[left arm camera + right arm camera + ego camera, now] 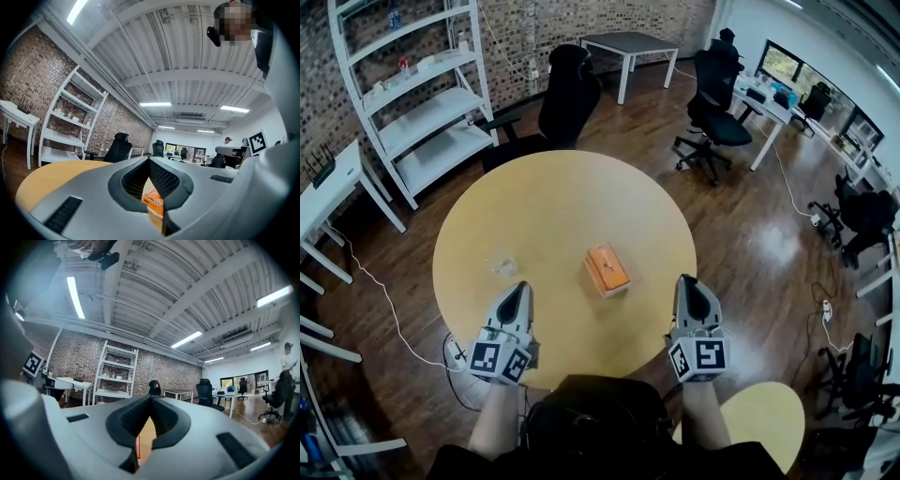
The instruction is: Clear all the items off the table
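Note:
An orange box (607, 269) lies near the middle of the round yellow table (553, 206). To its left sits a small clear crumpled item (502, 265). My left gripper (521, 285) hovers over the table's near edge, shut and holding nothing, just below the clear item. My right gripper (686, 279) is at the table's near right edge, to the right of the box, also shut and holding nothing. In the left gripper view the jaws (149, 159) meet at their tips, and the orange box (153, 200) shows through the gap below. The right gripper view shows its jaws (151, 397) closed, with only tabletop (147, 437) behind them.
A black office chair (567, 89) stands at the table's far side, with white shelving (422, 94) behind it on the left. A second small round yellow top (764, 427) is near my right side. Cables and a power strip (455, 352) lie on the floor to the left.

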Demonstrator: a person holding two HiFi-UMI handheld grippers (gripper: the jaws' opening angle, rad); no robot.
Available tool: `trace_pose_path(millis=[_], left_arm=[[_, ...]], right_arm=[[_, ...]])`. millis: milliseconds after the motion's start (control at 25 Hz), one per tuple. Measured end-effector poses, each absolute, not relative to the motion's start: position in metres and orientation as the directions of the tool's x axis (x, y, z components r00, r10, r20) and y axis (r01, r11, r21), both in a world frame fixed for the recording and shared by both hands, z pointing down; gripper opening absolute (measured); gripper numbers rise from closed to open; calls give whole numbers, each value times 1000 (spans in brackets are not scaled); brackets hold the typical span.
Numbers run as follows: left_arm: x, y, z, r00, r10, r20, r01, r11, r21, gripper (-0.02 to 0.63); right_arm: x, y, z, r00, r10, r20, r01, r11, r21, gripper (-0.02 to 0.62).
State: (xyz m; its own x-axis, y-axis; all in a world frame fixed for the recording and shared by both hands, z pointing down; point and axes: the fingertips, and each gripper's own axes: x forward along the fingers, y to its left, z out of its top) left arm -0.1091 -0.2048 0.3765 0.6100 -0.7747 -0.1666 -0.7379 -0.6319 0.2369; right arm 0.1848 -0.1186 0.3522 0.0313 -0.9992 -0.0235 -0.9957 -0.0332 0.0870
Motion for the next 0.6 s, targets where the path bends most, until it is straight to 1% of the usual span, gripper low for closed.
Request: trace_pose_path(millis=[440, 600], left_arm=[[-115, -207, 376, 591, -787, -174, -752, -616, 232, 0], [-121, -203, 379, 608, -778, -161, -742, -628, 234, 0]], right_arm=[[214, -127, 350, 39, -998, -39, -998, -40, 48, 2], [229, -119, 351, 85, -996, -22, -995, -86, 42, 2]])
